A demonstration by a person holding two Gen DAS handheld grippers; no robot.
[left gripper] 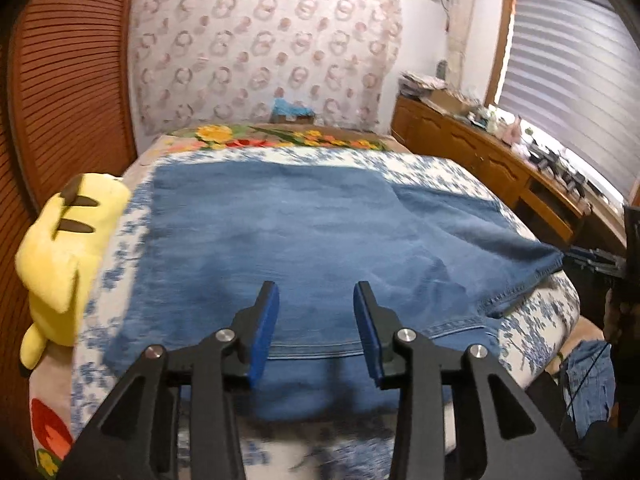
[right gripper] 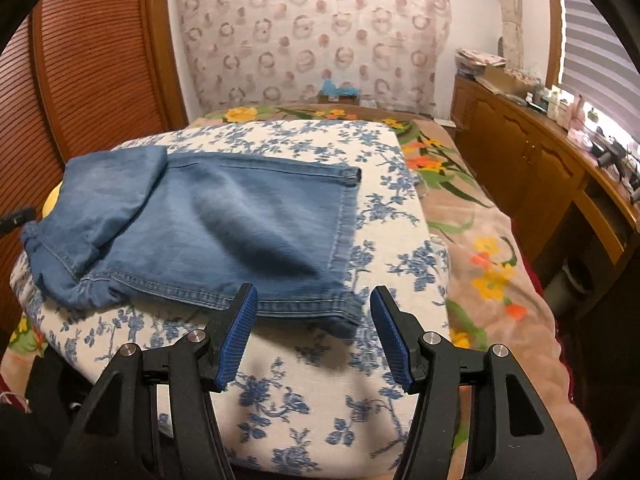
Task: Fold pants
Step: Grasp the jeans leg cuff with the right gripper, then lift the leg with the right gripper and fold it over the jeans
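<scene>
At the left edge of the cushion, in the left wrist view, a soft yellow plush toy [left gripper: 66,256] with dark brown ear tips leans against it. The cushion itself is a thick rectangular pad in white cloth printed with blue flowers [right gripper: 304,396], and it sits on a beige blanket with orange and yellow blooms [right gripper: 472,240].

The faded blue denim pants [right gripper: 224,232] lie flat on the pad, folded, their weave soft and washed pale in the middle, with double-stitched seams and a hem. In the right wrist view their long axis runs from the pad's left edge, where the bunched waist end is doubled over, toward the right, ending in a straight hem short of the right edge. The near seam lies along the pad's front edge.

The left gripper [left gripper: 316,320], black arms with smooth blue pads, hangs over the denim near the front edge with its jaws apart and nothing between them. The right gripper [right gripper: 312,332], with ribbed blue pads, stands wider apart above the near right corner of the pants, gripping nothing.
</scene>
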